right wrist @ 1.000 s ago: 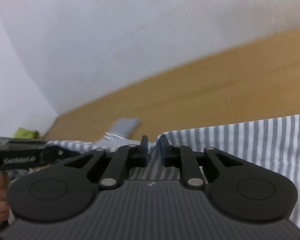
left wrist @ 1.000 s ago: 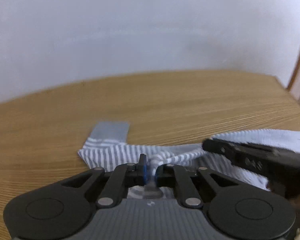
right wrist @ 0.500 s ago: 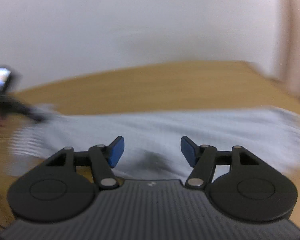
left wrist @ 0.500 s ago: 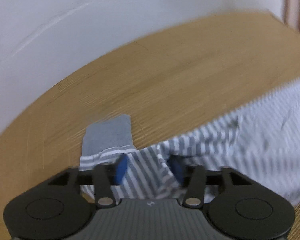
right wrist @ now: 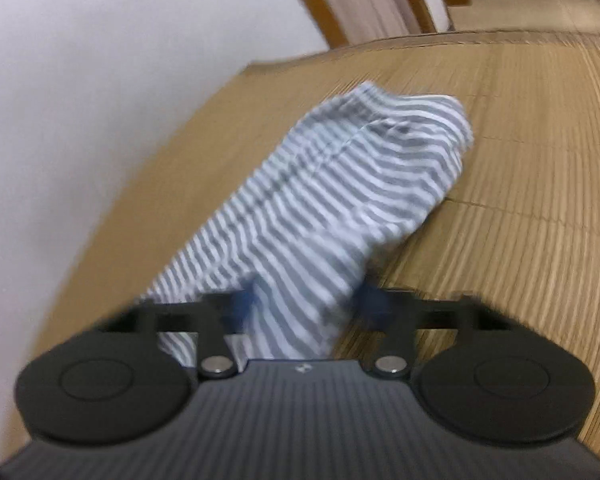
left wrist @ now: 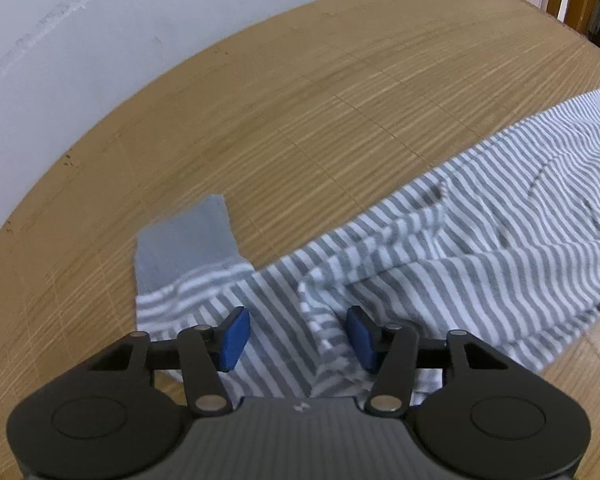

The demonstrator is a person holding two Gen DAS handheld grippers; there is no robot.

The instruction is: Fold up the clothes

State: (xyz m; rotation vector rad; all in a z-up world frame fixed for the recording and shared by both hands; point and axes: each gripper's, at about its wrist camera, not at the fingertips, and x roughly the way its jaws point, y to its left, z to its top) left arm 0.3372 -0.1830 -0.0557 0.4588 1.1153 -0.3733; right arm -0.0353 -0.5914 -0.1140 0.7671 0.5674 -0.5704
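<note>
We see the grey-and-white striped knit garment lying stretched in a long, loosely bunched band across the pale wooden slatted tabletop, with its plain grey cuff flat on the wood at the near-left end. We judge that this long lie is there to make the cloth easier to fold end over end.

Our left gripper hangs just above that cuff end with its blue-padded fingers spread wide and nothing held between them; striped cloth shows in the gap but neither pad presses it. We read the wide spread as a way to leave the fabric lying undisturbed, though we cannot tell whether the pads touch it.

In the right wrist view the picture is blurred. Our right gripper sits over the other end of the garment, its fingers set well apart with a ridge of striped fabric rising between them. They look spread and not clamped, though the blur hides the pads' exact contact. Beyond, the far end of the cloth is humped and rumpled, so we judge the fold is not yet tidy.
</note>
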